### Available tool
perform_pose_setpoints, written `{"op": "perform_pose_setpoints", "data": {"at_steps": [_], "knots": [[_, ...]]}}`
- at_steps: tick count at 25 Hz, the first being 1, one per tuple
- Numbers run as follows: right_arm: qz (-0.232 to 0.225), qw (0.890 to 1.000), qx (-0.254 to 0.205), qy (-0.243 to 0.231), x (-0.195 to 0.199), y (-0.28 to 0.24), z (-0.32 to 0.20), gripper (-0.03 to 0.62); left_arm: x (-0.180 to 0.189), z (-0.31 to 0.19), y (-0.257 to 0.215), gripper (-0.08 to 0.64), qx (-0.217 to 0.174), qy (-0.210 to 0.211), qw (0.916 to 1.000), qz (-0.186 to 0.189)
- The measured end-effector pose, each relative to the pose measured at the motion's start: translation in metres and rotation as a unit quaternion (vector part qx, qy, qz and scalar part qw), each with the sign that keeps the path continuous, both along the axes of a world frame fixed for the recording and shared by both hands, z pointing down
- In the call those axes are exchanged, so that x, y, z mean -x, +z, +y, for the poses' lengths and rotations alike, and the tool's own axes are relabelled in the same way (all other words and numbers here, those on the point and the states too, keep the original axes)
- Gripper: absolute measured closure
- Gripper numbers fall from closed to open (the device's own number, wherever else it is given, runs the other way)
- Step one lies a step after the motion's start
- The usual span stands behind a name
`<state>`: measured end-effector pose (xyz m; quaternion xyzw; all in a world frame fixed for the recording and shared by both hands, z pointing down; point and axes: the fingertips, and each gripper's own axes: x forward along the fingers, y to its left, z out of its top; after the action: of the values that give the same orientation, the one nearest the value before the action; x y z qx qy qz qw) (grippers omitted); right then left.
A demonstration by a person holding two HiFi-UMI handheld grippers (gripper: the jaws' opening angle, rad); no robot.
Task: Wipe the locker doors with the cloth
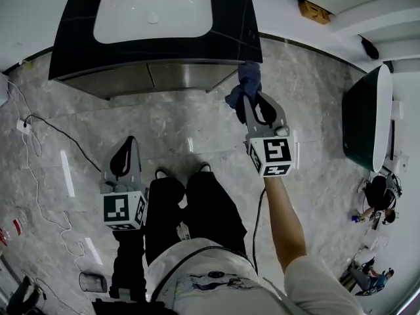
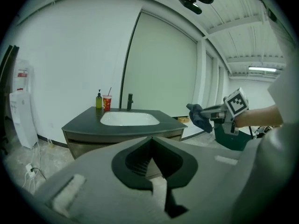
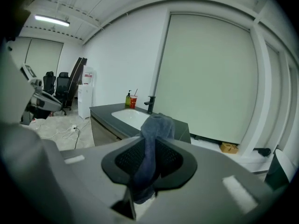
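Note:
My right gripper (image 1: 254,104) is shut on a dark blue cloth (image 1: 248,84), held up by the right front corner of a black-topped vanity (image 1: 79,31) with a white sink. The cloth (image 3: 152,143) hangs bunched between the jaws of the right gripper (image 3: 152,129). The vanity's grey cabinet doors (image 1: 141,77) face me below the countertop, and the cloth is close to their right end without clearly touching. My left gripper (image 1: 129,142) hangs low over the floor by my left leg, shut and empty. The left gripper view shows the cloth (image 2: 200,118) to the right of the doors (image 2: 88,146).
A dark tub with a white rim (image 1: 364,120) stands at the right. White cables (image 1: 39,149) trail over the marble floor at the left. A soap bottle (image 2: 99,100) and red cup (image 2: 107,101) sit on the counter's back. A cardboard box (image 1: 314,10) lies behind the vanity.

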<state>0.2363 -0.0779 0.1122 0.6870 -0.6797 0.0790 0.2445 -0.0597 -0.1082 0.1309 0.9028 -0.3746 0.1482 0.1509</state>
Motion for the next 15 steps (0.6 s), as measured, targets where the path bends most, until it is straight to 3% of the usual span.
{"op": "perform_pose_setpoints", "data": {"at_steps": [9, 15], "knots": [[0.045, 0.994, -0.081, -0.059, 0.004, 0.115, -0.01, 0.518, -0.036, 0.0, 0.174, 0.561, -0.03, -0.006, 0.9995, -0.006], [0.1, 0.979, -0.151, -0.091, -0.009, 0.184, -0.028, 0.518, -0.064, -0.024, 0.267, 0.561, -0.084, 0.015, 0.9964, 0.004]]}}
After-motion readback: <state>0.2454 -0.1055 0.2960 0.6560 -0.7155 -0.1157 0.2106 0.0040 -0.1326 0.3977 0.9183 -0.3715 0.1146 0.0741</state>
